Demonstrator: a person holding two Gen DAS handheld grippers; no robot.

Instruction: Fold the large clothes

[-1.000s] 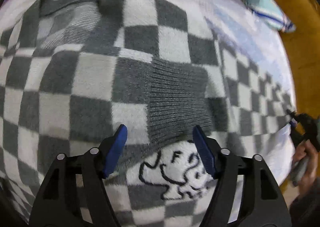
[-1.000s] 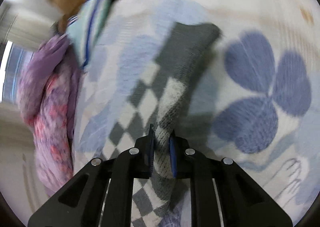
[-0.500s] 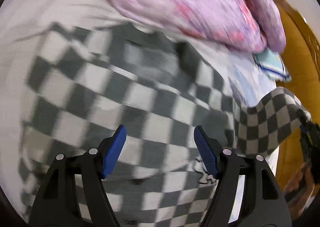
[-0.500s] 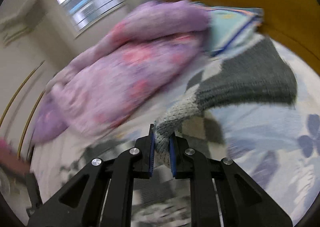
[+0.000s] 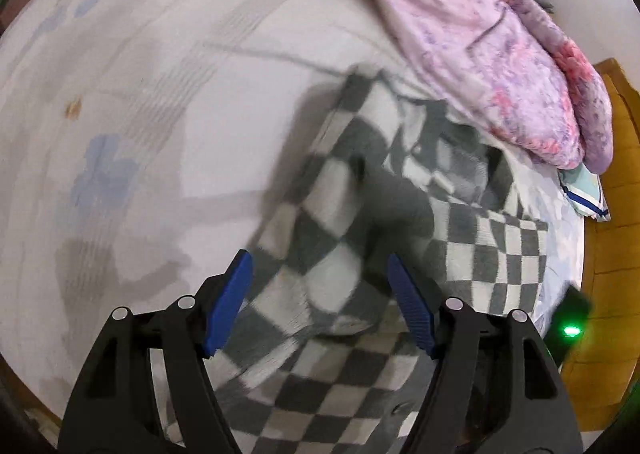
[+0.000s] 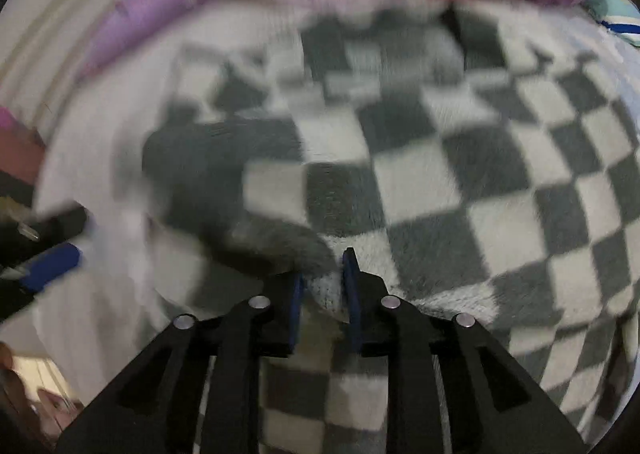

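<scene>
A grey-and-white checked sweater (image 5: 500, 254) lies spread on the bed. My left gripper (image 5: 320, 294) hovers open over its left edge, nothing between the blue pads (image 5: 236, 294). In the right wrist view the sweater (image 6: 440, 182) fills the frame, blurred by motion. One sleeve (image 6: 280, 242) lies folded across its body, the dark cuff (image 6: 224, 158) pointing left. My right gripper (image 6: 324, 278) has the sleeve's knit edge between its pads, and its jaws are opening. The left gripper's blue pad (image 6: 52, 266) shows at the left edge.
A pale sheet (image 5: 160, 94) with faint blue flowers covers the bed left of the sweater. A pink-purple quilt (image 5: 500, 46) is heaped along the far side, touching the collar. A teal pillow (image 5: 584, 190) and yellow wood (image 5: 616, 214) stand at right.
The right gripper swept the sleeve from the flowered sheet over onto the sweater's body, and its pads have spread a little. The left gripper moved off the sweater's front to its left edge, still open.
</scene>
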